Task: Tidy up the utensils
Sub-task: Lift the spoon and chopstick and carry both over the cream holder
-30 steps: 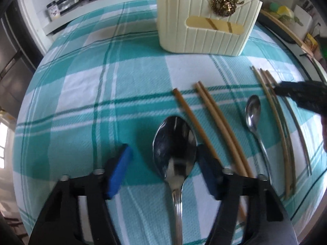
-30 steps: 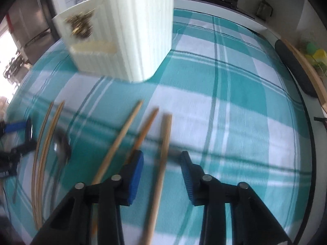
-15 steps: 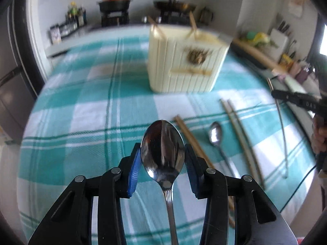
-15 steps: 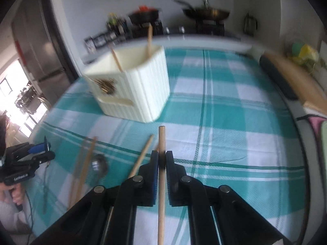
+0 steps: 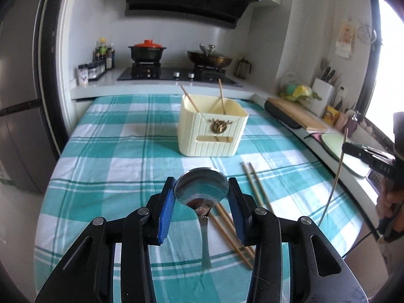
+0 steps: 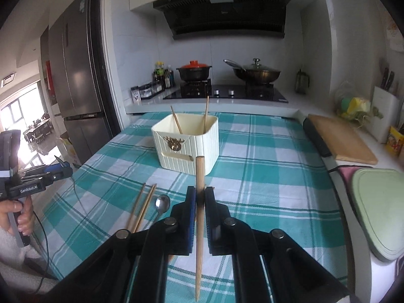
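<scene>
- The left gripper (image 5: 201,203) holds a shiny, round-bowled metal spoon (image 5: 201,185) above the desk, which is covered in a teal and white checked cloth (image 5: 106,166). The blue-padded jaws stand partly open and press on the two sides of the spoon's bowl, while the handle hangs down below them.
- The right gripper (image 6: 200,203) holds a long, light brown wooden chopstick (image 6: 199,227). Its jaws are nearly shut on the stick, which stands almost upright, blunt end up and thin tip down.
- A cream, ribbed plastic utensil holder (image 5: 210,128) with a small gold ornament on its front stands on the cloth ahead of both grippers. Two chopsticks already lean inside it.
- A pair of wooden chopsticks (image 5: 255,184) and a small metal spoon (image 6: 161,204) lie on the cloth, not yet put away.
- Risk, as a judgement: the spoon is gripped by its smooth curved bowl, so it may slip or swing in the pads and drop onto the cloth.
- Risk: the chopstick is gripped near its upper part with a long length hanging below, so its tip could strike the holder's rim or knock the leaning sticks.
- Risk: both grippers face the same holder and could crowd each other at its opening.
- Pose: both grippers tilt gently downward towards the holder, raised well above the cloth. In the right wrist view, a hand (image 6: 17,214) grips the left tool's handle at the left edge.
</scene>
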`<state>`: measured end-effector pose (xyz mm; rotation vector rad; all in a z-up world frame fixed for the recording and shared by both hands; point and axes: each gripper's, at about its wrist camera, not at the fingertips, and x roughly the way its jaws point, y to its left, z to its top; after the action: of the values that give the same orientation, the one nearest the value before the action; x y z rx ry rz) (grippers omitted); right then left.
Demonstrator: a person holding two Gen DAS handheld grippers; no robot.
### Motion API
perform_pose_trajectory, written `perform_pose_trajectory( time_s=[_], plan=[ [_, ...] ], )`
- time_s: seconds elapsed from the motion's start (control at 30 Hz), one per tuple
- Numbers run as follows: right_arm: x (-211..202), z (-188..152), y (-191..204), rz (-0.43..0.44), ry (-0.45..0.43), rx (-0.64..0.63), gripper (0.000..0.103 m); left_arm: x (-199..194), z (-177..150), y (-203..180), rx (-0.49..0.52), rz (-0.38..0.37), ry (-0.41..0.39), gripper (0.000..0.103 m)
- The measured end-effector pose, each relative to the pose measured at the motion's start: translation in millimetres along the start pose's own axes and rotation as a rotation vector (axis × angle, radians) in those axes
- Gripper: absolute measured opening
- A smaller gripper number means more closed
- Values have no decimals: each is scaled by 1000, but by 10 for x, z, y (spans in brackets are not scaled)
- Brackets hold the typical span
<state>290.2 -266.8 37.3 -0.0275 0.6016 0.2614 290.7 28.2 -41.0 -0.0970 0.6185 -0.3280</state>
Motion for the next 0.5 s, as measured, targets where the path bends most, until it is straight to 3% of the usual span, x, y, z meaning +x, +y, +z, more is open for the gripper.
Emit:
perform_pose_trajectory(
  time_s=[0.27, 0.5],
  plan=[
    [-215, 261, 51, -11, -94, -22, 7, -172, 235, 21, 0, -31, -18, 41],
    [29, 560, 42, 51, -58, -13, 7, -179, 612, 127, -28, -59, -5, 41]
  ],
)
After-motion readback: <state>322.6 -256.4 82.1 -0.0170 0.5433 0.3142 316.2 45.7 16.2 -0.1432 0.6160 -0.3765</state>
